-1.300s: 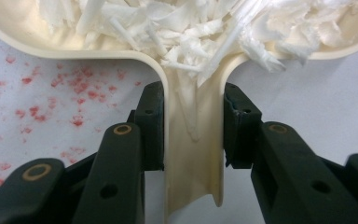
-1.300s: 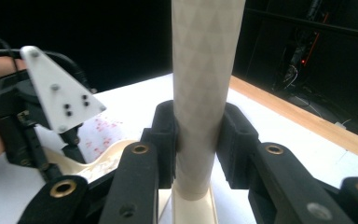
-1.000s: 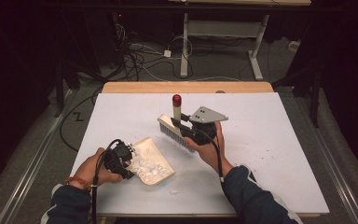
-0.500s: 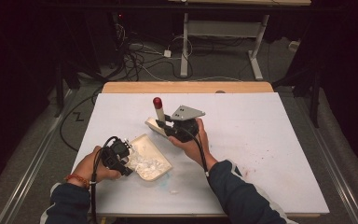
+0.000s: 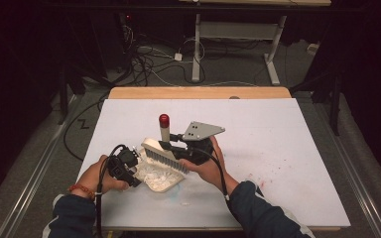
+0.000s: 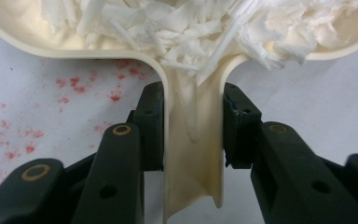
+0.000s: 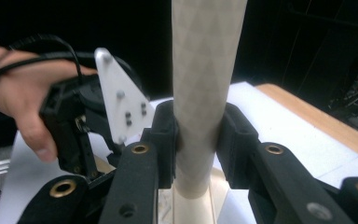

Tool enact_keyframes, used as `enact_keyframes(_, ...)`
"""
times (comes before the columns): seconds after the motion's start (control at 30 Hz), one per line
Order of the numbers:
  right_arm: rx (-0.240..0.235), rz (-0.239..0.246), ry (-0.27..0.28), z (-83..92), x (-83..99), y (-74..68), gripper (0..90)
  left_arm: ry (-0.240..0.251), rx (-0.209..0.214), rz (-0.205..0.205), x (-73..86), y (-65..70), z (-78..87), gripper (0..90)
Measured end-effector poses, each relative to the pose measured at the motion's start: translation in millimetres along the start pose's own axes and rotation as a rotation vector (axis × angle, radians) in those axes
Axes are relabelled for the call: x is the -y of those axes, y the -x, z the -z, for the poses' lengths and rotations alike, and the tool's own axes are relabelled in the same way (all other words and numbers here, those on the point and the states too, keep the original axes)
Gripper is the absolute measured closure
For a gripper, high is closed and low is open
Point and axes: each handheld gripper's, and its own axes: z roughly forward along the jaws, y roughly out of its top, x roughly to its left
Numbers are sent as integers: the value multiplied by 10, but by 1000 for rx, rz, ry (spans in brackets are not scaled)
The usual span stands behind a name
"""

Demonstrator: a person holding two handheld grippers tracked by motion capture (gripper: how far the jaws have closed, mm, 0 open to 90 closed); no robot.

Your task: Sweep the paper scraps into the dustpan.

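Presently we find the left gripper (image 6: 193,140) clamped on the dustpan (image 5: 159,179) handle, the right gripper (image 7: 196,140) pinching the brush (image 5: 164,156) handle. We judge sweeping in hand: the brush hangs over the dustpan, which holds white scraps (image 6: 191,28); next, draw remaining bits beside the dustpan inward.

Table (image 5: 287,144): white top, wooden strip (image 5: 198,92) along far edge
Stains (image 5: 256,182): red specks on table
Cables (image 5: 146,57): tangled on floor beyond table
Desk legs (image 5: 273,49): white, behind cables

1 dustpan (image 5: 164,182), 1 brush (image 5: 164,152), 2 grippers, 1 table (image 5: 287,148).
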Motion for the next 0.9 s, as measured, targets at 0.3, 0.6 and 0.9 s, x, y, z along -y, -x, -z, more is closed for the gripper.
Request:
enact_keyframes(0.3,84,-18,2,233,15,154,711,-5,-5,-14,15,11,-24,631)
enact_keyframes(0.6,107,-18,-84,692,202,198,711,-34,-18,-89,141,61,-6,632)
enact_keyframes(0.9,84,-48,-132,1107,403,110,711,-109,-35,-185,296,247,14,633)
